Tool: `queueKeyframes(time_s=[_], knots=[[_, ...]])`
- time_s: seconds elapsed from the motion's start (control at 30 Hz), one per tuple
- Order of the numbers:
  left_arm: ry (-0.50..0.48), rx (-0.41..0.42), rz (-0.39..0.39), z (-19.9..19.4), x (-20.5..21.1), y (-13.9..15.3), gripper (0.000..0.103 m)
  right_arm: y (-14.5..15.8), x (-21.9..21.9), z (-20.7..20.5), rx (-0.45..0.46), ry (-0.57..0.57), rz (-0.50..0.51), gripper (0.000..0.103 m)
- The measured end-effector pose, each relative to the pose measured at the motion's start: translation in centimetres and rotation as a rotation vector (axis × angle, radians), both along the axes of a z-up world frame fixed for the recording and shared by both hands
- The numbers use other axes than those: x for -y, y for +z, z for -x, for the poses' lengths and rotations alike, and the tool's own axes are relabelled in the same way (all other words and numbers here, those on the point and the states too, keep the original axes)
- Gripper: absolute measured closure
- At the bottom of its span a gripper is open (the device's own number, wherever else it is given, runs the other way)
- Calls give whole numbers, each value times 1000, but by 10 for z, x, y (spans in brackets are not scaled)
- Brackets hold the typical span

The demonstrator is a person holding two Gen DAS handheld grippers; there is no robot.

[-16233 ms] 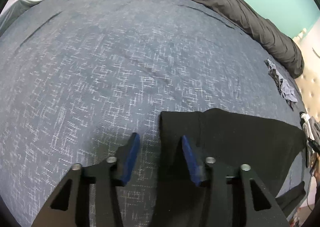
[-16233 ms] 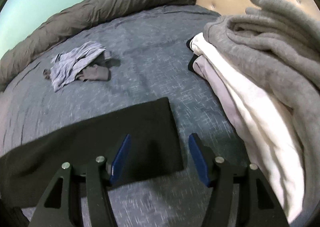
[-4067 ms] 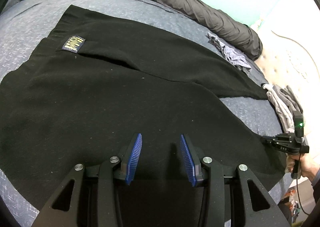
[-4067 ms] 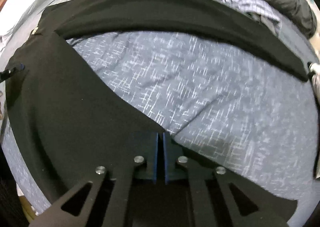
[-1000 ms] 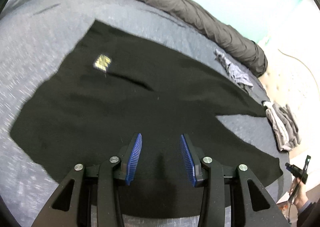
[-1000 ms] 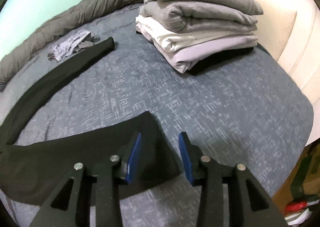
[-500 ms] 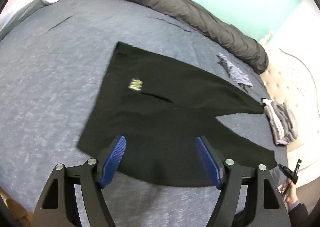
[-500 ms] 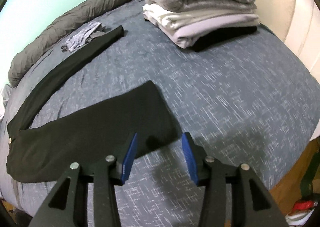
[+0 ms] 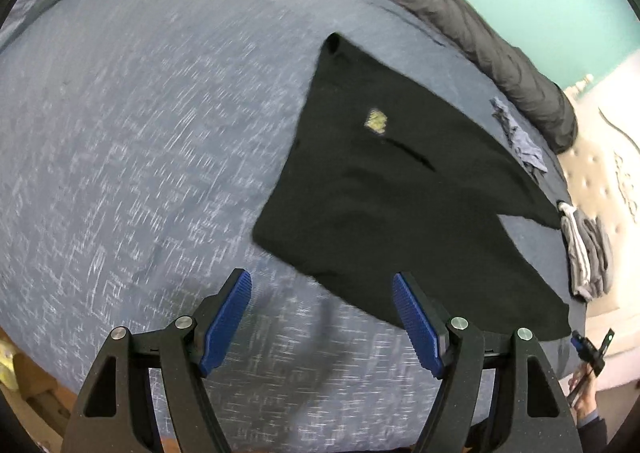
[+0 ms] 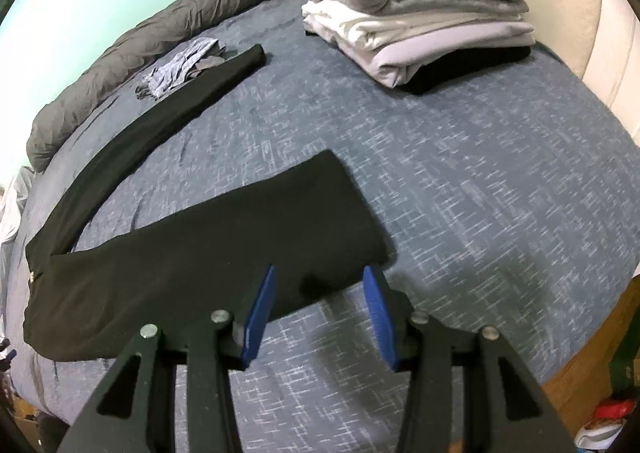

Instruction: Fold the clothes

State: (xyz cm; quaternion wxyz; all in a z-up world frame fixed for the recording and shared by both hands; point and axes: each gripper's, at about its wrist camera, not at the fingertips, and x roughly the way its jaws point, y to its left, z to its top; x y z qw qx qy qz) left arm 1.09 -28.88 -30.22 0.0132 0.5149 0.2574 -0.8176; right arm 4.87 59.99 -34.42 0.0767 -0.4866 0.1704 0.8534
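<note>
Black trousers [image 9: 400,189] with a small yellow label [image 9: 375,121] lie spread flat on the blue bedspread [image 9: 140,153], legs apart in a V. My left gripper [image 9: 322,323] is open wide and empty, above the bed near the waist end. My right gripper [image 10: 318,311] is open and empty, just above the hem of the near leg [image 10: 224,241]. The far leg [image 10: 168,109] stretches away toward the back left. The right gripper also shows small in the left wrist view [image 9: 590,345], held in a hand.
A stack of folded grey, white and black clothes [image 10: 416,9] sits by the cream headboard [image 10: 608,25]. A crumpled bluish garment [image 10: 180,65] lies beside a rolled dark grey duvet [image 10: 160,37] along the far edge. The bed's edge and floor clutter [image 10: 608,409] are at the lower right.
Both grippers have let go of the trousers and pulled back from them. The left gripper has opened wider and swung left, so the trousers now lie further right in its view.
</note>
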Motion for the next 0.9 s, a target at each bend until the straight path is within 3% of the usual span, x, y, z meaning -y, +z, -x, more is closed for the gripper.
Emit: queueKeyframes(time_s=[0.3,0.43,0.57,0.9], knots=[[37,-15,-67,10,-3,-38,31,-17,5,1,41,-15,68,56],[27,-21,-96,16,-10,-46,32,-24,5,2,58,-22,92,49],[28,-13,-114,20,-15,-56,45,-30,5,4,67,-26,93,48],[72,-11,-168,27,-10,-70,61,-28,5,12,36,-39,103,51]])
